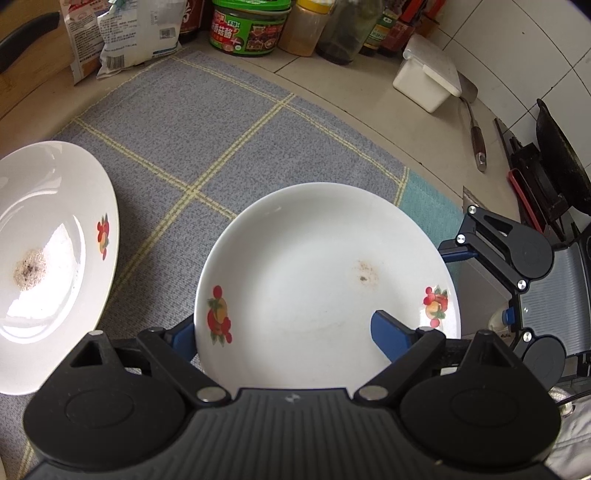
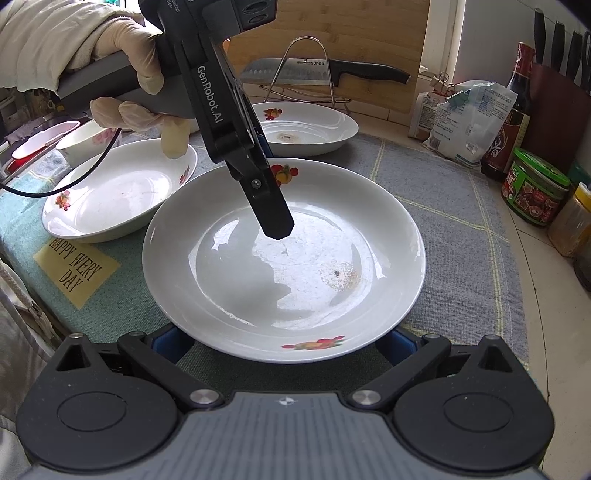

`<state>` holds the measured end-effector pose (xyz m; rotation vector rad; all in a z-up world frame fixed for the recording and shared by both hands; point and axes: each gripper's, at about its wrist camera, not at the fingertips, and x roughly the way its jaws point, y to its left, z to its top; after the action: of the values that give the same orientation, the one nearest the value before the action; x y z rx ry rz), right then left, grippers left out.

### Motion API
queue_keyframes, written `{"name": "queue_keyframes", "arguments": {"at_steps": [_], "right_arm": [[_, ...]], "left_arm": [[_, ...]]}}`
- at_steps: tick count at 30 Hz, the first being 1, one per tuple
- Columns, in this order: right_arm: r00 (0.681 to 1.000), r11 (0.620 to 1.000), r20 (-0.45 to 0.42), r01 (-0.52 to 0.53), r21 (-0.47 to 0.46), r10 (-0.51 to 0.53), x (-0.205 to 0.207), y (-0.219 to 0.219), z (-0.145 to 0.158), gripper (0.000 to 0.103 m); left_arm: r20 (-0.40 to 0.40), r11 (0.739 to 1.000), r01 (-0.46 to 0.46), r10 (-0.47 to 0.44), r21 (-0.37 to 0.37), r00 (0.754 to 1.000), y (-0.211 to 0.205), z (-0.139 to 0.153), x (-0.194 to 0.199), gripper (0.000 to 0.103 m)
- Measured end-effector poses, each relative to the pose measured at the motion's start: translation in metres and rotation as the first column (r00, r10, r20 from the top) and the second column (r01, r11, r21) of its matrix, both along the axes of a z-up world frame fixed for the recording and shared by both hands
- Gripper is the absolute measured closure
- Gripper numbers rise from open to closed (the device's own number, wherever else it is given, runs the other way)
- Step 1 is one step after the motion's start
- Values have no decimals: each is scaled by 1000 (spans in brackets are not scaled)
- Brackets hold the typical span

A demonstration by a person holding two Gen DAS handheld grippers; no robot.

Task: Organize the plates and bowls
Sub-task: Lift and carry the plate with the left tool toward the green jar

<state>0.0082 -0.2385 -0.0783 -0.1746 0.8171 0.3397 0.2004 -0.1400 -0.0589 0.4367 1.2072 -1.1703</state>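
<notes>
A white fruit-print plate [image 1: 314,273] is between my left gripper's [image 1: 291,332] blue fingers; one finger [image 1: 391,332] lies over the rim inside it, the other [image 1: 183,338] outside and below. The gripper looks shut on the rim. The same plate [image 2: 284,266] fills the right wrist view, with the left gripper [image 2: 273,218] reaching in from above. My right gripper [image 2: 284,343] is open, its blue fingertips [image 2: 168,341] under the plate's near rim on both sides. A second plate [image 1: 48,258] lies left; it also shows far back [image 2: 306,127]. A third plate [image 2: 118,188] lies left.
A grey checked mat [image 1: 207,147] covers the counter. Jars and bottles [image 1: 247,29], bags [image 1: 125,40], a white box [image 1: 428,74] and a spatula [image 1: 476,140] stand behind. A knife on a rack [image 2: 325,70], a small bowl [image 2: 88,142] and sauce jars [image 2: 532,188] are around.
</notes>
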Motion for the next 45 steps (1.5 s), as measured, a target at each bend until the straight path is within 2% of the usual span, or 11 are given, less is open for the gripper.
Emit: {"name": "queue_keyframes", "arguments": {"at_steps": [20, 45], "right_arm": [[999, 999, 28, -26, -23, 26, 29, -35, 11, 0], [999, 998, 26, -19, -55, 20, 96, -83, 1, 0]], "left_arm": [[28, 997, -59, 60, -42, 998, -38, 12, 31, 11], [65, 995, -71, 76, -63, 995, -94, -10, 87, 11]]}}
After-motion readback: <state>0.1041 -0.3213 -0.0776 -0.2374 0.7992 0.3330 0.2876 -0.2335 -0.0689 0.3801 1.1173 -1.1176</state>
